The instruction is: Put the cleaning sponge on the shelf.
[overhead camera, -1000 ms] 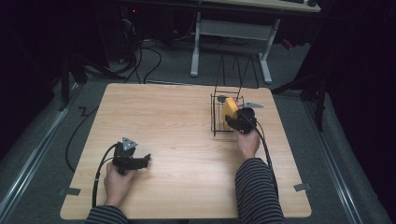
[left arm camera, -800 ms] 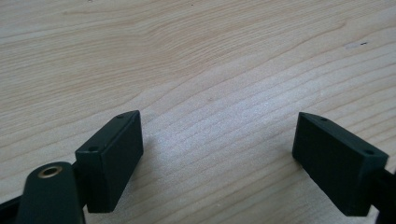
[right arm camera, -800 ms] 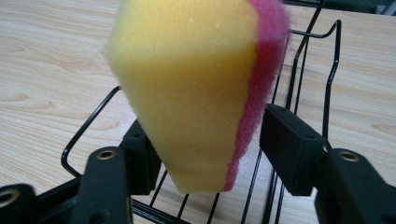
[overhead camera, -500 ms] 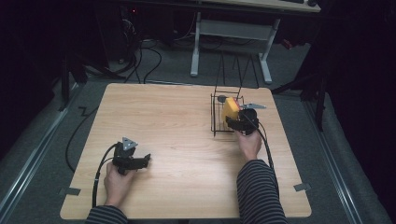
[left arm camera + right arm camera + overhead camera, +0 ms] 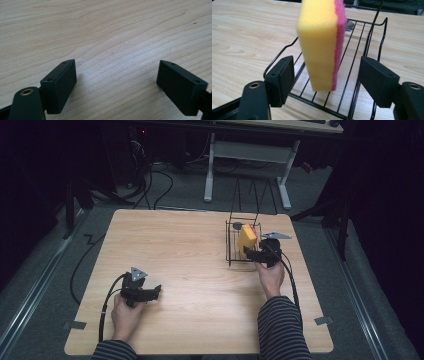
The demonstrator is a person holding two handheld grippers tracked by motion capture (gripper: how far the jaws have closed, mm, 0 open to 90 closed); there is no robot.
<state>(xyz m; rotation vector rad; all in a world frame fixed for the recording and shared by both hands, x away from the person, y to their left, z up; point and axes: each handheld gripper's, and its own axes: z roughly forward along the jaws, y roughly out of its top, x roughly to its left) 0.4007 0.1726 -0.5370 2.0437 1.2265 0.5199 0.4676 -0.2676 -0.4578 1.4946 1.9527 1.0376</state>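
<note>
High view: dark round object [image 5: 237,226], perhaps, behind sponge [image 5: 246,239].

No text, label, brand, number or sign can be read anywhere in these pictures; the surfaces in view are plain and unmarked.
</note>
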